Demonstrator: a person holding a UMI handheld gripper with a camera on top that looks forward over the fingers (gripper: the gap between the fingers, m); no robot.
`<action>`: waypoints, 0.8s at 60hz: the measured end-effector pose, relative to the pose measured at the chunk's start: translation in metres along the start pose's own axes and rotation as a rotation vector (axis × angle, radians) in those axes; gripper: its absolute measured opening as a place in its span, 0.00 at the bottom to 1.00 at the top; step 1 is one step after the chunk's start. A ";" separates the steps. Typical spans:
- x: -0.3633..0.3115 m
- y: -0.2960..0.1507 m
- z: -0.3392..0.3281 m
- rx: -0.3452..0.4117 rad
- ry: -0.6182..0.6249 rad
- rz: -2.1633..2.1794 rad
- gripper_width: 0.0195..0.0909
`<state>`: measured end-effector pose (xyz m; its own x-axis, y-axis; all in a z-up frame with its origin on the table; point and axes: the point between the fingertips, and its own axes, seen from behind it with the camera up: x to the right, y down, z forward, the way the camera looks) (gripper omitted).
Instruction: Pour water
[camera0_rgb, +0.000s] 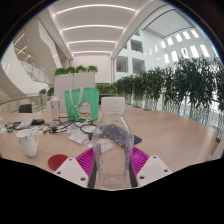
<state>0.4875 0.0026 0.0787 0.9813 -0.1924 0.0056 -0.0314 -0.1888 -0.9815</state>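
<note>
The gripper (113, 160) held a bottle (114, 145) between its fingers, lifted; next move, likely: carry to the cup (29, 142) and tilt.

A clear, glossy plastic bottle (113, 150) is seen; the table (170, 130) looks of smooth matt wood; the pads (86, 160) appear matt.

1 clear plastic bottle (113, 148), 1 green bag (82, 103), 1 white cup (29, 142), 1 worktop (170, 132), 2 pink pads (87, 158) on 1 hand-held gripper (112, 166); misc. small clutter, can't count.
</note>
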 end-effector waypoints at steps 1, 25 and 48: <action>-0.001 -0.001 0.001 0.006 0.000 0.003 0.40; -0.016 -0.075 0.024 -0.060 -0.095 -0.164 0.27; -0.180 -0.186 0.060 0.137 0.014 -1.563 0.28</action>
<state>0.3280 0.1307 0.2487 0.0227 0.0939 0.9953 0.9931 -0.1165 -0.0117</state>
